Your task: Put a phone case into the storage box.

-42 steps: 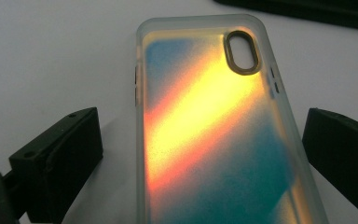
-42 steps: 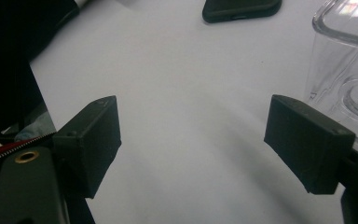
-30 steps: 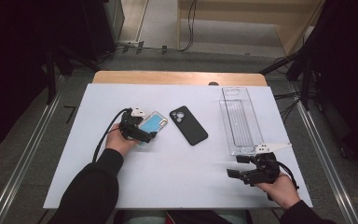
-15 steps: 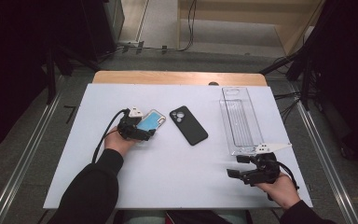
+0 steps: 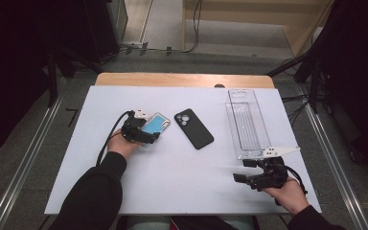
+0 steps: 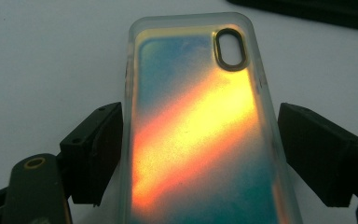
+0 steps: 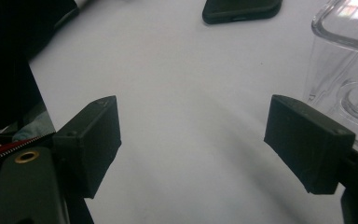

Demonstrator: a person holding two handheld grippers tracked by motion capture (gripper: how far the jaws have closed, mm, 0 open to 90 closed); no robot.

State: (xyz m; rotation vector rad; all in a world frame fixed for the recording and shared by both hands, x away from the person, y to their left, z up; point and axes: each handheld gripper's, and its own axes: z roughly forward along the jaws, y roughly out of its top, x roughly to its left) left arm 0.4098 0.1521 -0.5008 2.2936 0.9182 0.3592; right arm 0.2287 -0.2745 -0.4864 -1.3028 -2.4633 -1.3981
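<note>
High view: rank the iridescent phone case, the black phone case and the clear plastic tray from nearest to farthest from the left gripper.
1. Iridescent phone case: right at the left gripper, lying between its jaws.
2. Black phone case: mid-table, just beyond the iridescent one, toward the right.
3. Clear plastic tray: far across on the table's right side, above the right gripper.

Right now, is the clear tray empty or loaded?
Empty: the clear tray shows just its ribbed floor; both phone cases lie outside it.
</note>
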